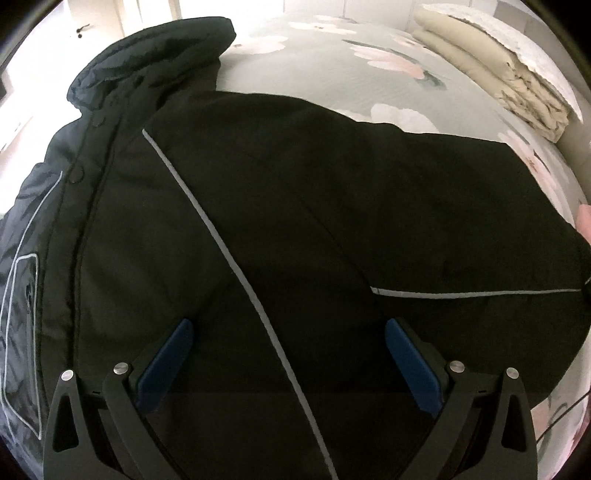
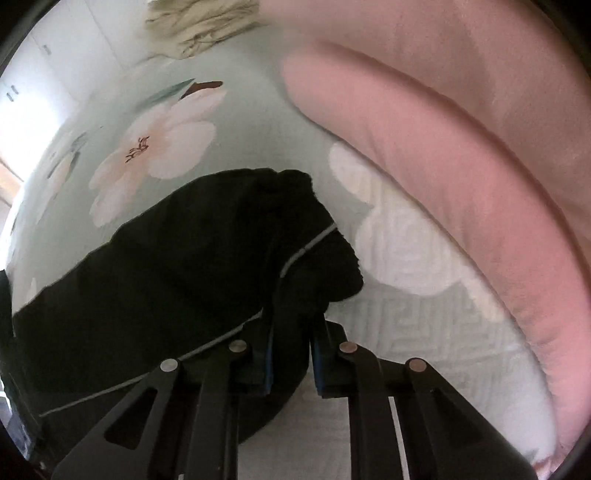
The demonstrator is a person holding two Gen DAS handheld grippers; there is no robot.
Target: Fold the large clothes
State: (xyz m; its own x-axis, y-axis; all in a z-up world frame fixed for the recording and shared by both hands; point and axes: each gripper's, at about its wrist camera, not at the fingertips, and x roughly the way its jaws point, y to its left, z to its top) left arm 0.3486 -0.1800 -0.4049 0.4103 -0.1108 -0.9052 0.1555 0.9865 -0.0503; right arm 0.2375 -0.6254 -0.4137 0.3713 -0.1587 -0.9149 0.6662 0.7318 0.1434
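A large black jacket (image 1: 295,221) with thin grey piping lies spread on a floral bedspread (image 1: 332,66), collar at the upper left, one sleeve stretched out to the right. My left gripper (image 1: 288,328) is open, its blue pads (image 1: 170,358) wide apart just above the jacket's body. My right gripper (image 2: 291,332) is shut on the cuff end of the jacket sleeve (image 2: 295,240), which bunches up between the jaws over the bedspread (image 2: 184,103).
A folded beige blanket (image 1: 491,66) lies at the far right of the bed and shows in the right wrist view (image 2: 195,26). A thick pink quilt (image 2: 461,147) lies along the right side, close to the sleeve cuff. White cupboards stand at the left.
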